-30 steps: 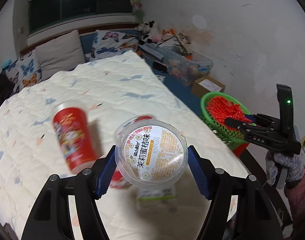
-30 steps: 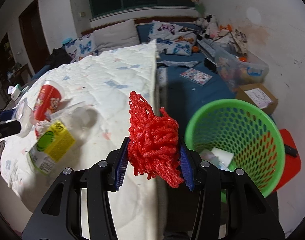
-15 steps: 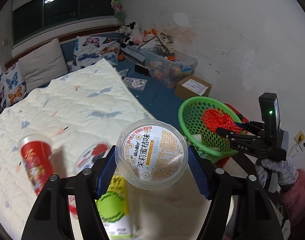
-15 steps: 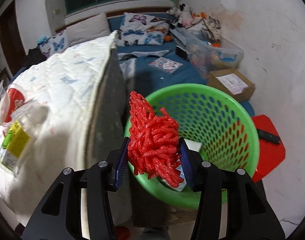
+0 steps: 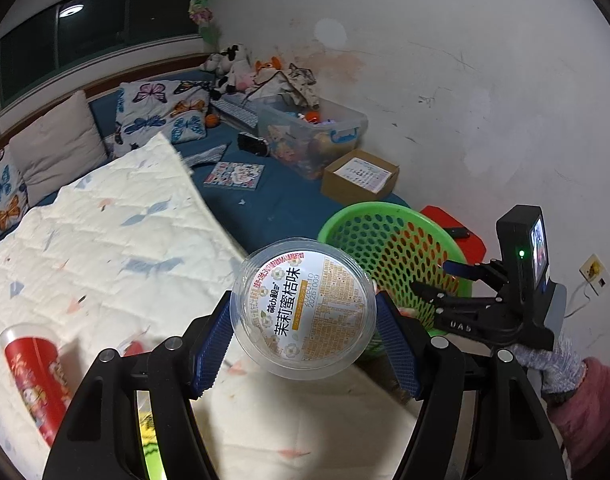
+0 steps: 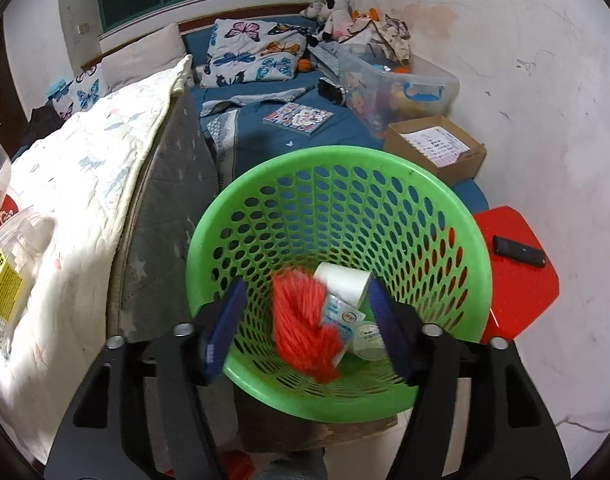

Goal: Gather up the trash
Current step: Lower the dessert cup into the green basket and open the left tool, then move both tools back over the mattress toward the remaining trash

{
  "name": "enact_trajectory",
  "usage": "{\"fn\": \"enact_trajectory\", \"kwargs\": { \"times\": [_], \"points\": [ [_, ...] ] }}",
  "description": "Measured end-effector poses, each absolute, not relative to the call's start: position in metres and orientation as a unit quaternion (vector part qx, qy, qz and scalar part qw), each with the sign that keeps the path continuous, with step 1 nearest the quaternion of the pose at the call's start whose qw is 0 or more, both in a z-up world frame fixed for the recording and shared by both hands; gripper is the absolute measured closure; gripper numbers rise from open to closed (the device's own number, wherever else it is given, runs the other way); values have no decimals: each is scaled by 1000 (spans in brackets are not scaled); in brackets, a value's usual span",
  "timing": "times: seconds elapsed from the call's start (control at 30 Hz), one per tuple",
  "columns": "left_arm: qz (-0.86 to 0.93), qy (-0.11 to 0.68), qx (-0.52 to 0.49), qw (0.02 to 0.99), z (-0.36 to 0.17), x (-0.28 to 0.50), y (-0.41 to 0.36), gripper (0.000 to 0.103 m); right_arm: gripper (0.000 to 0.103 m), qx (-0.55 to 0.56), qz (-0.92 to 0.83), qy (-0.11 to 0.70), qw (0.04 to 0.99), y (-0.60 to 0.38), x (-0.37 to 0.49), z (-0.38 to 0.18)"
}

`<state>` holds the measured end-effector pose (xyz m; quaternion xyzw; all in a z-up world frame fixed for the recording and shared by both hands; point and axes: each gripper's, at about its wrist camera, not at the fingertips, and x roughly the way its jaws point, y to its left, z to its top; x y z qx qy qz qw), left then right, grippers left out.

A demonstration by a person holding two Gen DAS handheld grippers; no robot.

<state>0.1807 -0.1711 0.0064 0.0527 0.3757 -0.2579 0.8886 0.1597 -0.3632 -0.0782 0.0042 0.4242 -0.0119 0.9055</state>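
My left gripper (image 5: 303, 322) is shut on a clear plastic cup (image 5: 303, 308) with a printed lid, held above the bed's edge. The green perforated basket (image 5: 389, 236) stands just beyond it on the right. My right gripper (image 6: 307, 320) is open over the basket (image 6: 465, 232); it also shows in the left wrist view (image 5: 441, 280). The red foam net (image 6: 305, 328) lies blurred inside the basket beside white paper and a small cup. A red cup (image 5: 35, 384) and a yellow-green labelled bottle (image 6: 3, 292) lie on the white quilt (image 5: 105, 248).
A red stool (image 6: 517, 276) with a black remote (image 6: 519, 251) stands right of the basket. A cardboard box (image 6: 435, 148) and a clear toy bin (image 6: 397, 80) sit by the wall. Pillows line the back of the blue mat.
My right gripper moved over the basket and opened; the red foam net dropped into it. My left gripper carried the clear cup rightward toward the basket.
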Motion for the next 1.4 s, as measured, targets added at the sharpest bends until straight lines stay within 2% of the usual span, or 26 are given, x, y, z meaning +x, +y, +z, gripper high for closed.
{"fn": "enact_trajectory", "kwargs": {
  "times": [0.97,1.13,1.2,1.4],
  "points": [
    [-310,437,81,840,-46,230,-299,36,37,49,-35,405,912,-408,101,-66],
    [-317,440,82,836,-52,231,-305,33,37,50,-31,405,912,-406,98,-66],
    [-320,435,83,838,-52,230,-305,28,37,49,-30,405,913,-405,97,-66],
    [-324,430,71,839,-45,224,-298,27,37,51,-26,402,914,-402,93,-63]
  ]
}}
